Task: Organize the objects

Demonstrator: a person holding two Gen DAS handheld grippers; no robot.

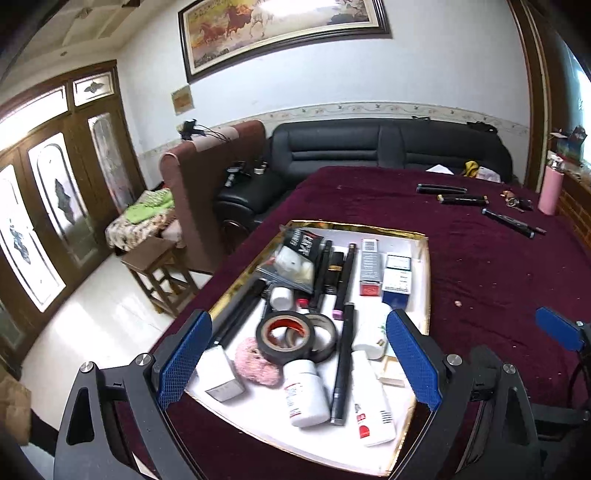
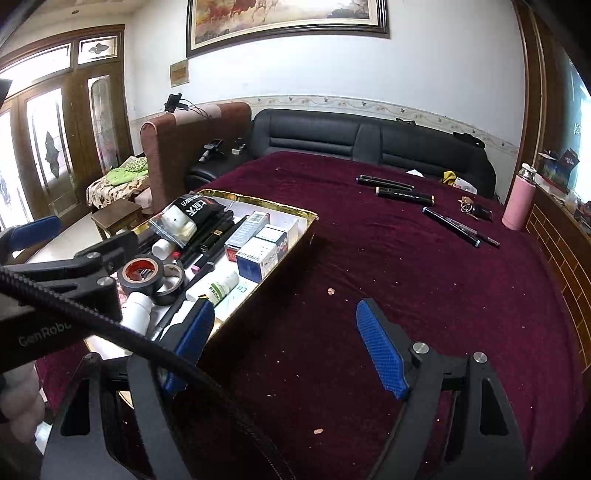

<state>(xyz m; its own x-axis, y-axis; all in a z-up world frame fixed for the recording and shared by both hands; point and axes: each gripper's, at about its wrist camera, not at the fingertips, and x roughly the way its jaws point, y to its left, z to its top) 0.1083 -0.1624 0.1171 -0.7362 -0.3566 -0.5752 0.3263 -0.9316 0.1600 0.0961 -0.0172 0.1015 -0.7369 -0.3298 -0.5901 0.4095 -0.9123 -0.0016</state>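
The gold-rimmed white tray (image 1: 424, 280), crammed with small items, runs lengthwise away across the maroon cloth (image 2: 406, 277); left gripper (image 1: 299, 363) and right gripper (image 2: 284, 349) both gape empty.

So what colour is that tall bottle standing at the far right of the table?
Pink bottle, with a pale cap; the right wrist view shows it best.

White walls with a floral border strip (image 1: 369, 109), big framed horse painting (image 1: 280, 29) top center. Wooden glazed doors (image 1: 55, 206) at left, daylight coming through, glossy white floor (image 1: 92, 325) below. Black leather sofa (image 1: 369, 144) center, brown chair back (image 1: 207, 177) and a wooden stool (image 1: 159, 273) left of it. Maroon cloth (image 1: 480, 266) across the foreground
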